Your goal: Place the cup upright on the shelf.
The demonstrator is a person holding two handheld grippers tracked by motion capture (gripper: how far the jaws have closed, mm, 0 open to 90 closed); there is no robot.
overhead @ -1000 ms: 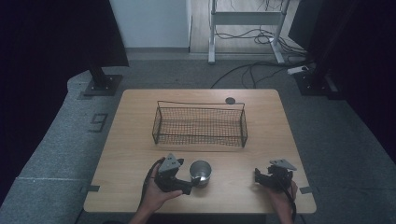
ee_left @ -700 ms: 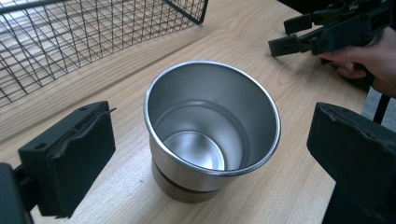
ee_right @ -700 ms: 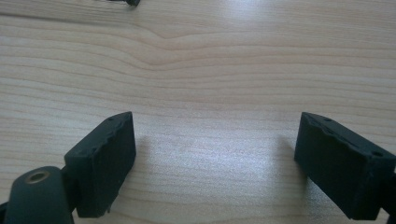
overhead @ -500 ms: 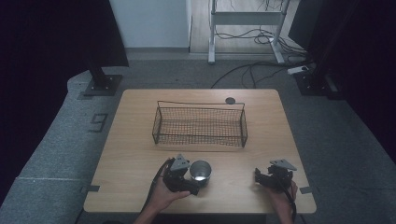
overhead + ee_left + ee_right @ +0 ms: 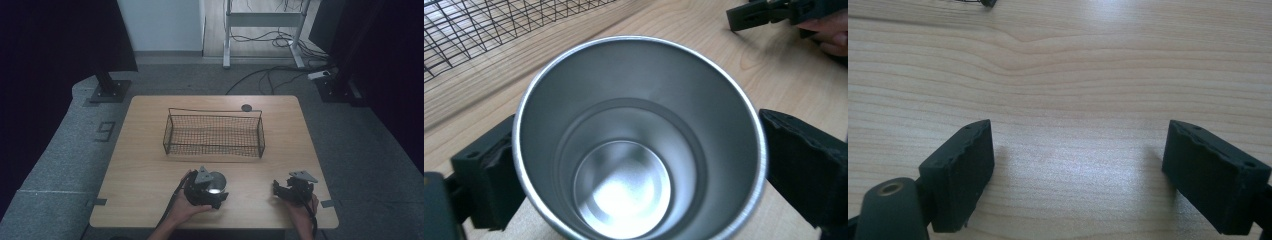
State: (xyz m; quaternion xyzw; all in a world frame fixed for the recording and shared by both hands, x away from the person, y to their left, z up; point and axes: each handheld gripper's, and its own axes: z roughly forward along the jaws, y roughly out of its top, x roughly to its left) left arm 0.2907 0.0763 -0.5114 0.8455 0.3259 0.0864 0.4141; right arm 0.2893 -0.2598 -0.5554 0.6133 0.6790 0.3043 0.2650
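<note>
A shiny steel cup (image 5: 217, 180) stands upright and empty near the table's front edge, and I look straight down into it (image 5: 634, 150). My left gripper (image 5: 214, 189) straddles it. Its black pads (image 5: 499, 175) touch the cup's wall on both sides, and the jaws have just been closing on the cup. My right gripper (image 5: 279, 189) rests low at the front right, jaws wide open (image 5: 1078, 175) over bare wood, nothing between them.
A black wire basket (image 5: 214, 131) sits empty in the middle of the wooden table (image 5: 145, 155), just behind the cup. A small black disc (image 5: 246, 107) lies near the far edge. The right gripper (image 5: 769, 12) shows beyond the cup.
My left gripper slid right and lower, from beside the cup to around it, and the pads now meet its wall. The right gripper stayed put.
</note>
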